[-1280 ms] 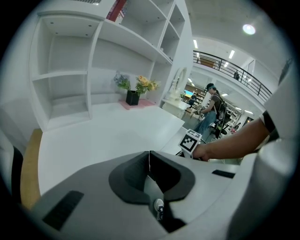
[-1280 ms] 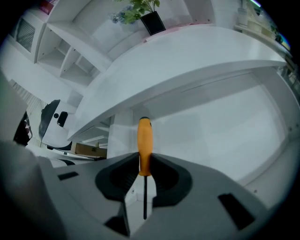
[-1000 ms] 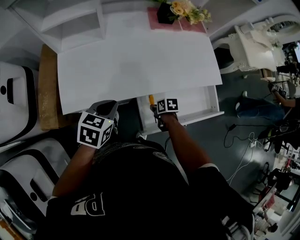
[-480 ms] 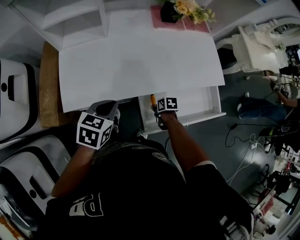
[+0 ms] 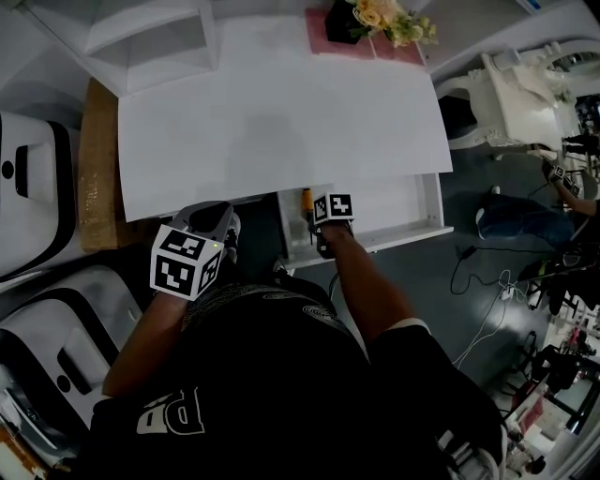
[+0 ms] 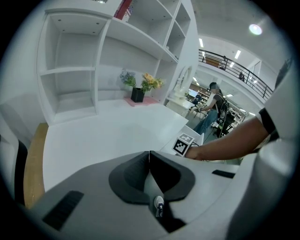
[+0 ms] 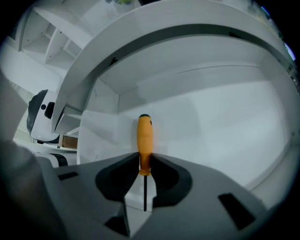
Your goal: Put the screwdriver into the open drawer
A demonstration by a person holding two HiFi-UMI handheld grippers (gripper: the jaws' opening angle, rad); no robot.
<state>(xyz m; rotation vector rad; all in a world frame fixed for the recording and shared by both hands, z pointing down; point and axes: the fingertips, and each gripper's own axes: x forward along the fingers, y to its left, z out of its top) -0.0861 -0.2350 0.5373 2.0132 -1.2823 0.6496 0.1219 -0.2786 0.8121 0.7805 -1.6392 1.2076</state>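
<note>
Screwdriver (image 7: 144,136), shaft partly hidden, in right claw (image 7: 143,160)

- The drawer (image 5: 398,208) stands open below the front edge of the desk top (image 5: 281,112). Its white floor lies bare from the right gripper (image 5: 313,217) across to the right wall.
- The desk top overhangs the drawer's back part, so the way in is from above and in front.
- The screwdriver (image 7: 144,136), clamped in the right gripper, sits close to the drawer's left wall (image 7: 96,136), with little room on that side.
- The left gripper (image 5: 214,220), jaws together, hangs left of the drawer, apart from it.
- On the desk top, a shelf unit (image 5: 141,42) and a flower pot (image 5: 342,23) stand only along the back.
</note>
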